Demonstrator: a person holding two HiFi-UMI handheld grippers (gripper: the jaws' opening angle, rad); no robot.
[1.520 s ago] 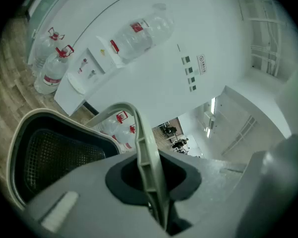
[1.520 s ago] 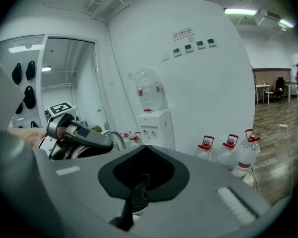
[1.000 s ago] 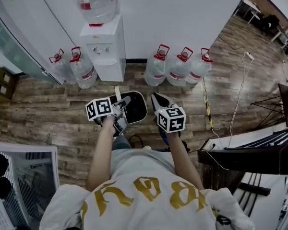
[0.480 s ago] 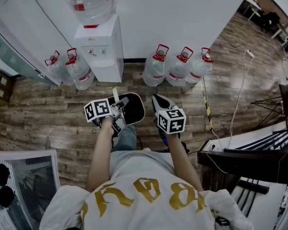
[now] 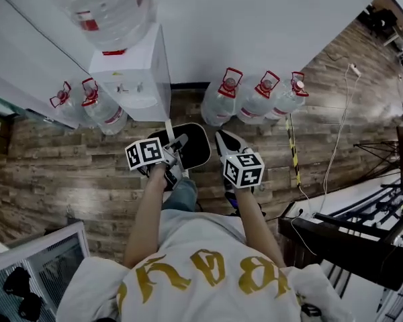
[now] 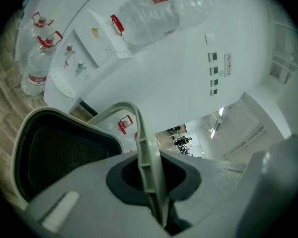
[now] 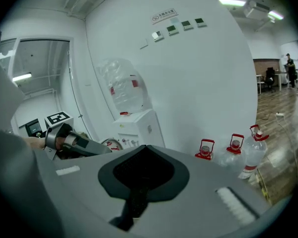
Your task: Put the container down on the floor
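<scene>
The left gripper (image 5: 174, 146) pinched the pale bail handle (image 6: 145, 152) of the black container (image 5: 198, 151), which hung above the wooden floor (image 5: 67, 173). It looked light and rigid, best carried there. The right gripper (image 5: 223, 141) was pressed together, empty.

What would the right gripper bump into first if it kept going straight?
The right gripper would probably hit the white wall, between the water dispenser and the floor bottles; depth is unclear.

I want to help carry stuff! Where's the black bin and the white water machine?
Black plastic container with grey handle (image 5: 195, 149): head view, on its dark inside.
White box-shaped water dispenser (image 5: 142, 80): head view, on its white body.
</scene>
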